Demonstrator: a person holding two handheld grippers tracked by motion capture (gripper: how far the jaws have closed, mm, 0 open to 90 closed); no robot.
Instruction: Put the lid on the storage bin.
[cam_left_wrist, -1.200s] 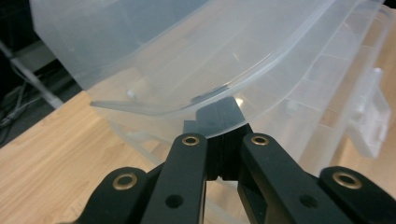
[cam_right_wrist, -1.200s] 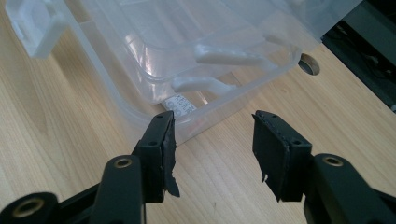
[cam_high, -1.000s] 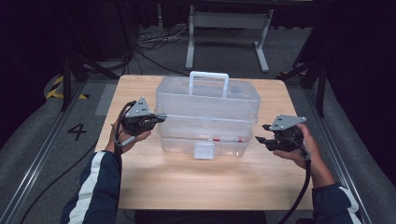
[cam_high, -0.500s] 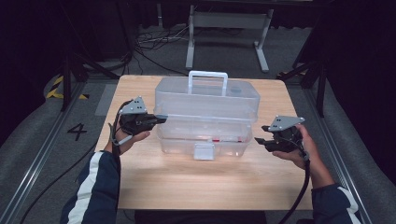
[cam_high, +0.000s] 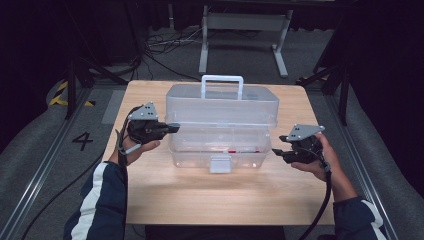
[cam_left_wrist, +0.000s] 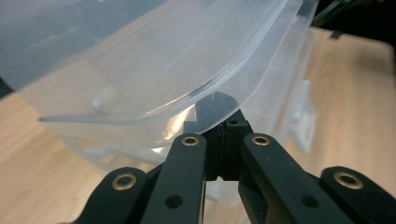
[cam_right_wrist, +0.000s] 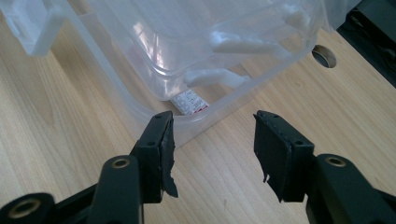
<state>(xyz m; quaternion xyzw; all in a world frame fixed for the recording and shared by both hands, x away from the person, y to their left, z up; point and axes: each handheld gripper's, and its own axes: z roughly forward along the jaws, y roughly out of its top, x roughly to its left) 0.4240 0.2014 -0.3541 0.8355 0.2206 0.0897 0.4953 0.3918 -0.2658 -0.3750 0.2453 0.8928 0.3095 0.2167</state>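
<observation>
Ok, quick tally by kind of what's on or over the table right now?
Clear plastic toolbox, lid raised off its base: 1
Claws: 2, left claw shut on the toolbox lid's edge, right claw open beside the base
Wooden table: 1
Total: 4

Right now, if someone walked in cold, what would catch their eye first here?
The clear plastic box with its white handle upright, at the middle of the wooden table. Next, the left gripper, shut at the box's left side on the edge of its raised lid. Then the right gripper, jaws open and empty, off the box's right end.
</observation>
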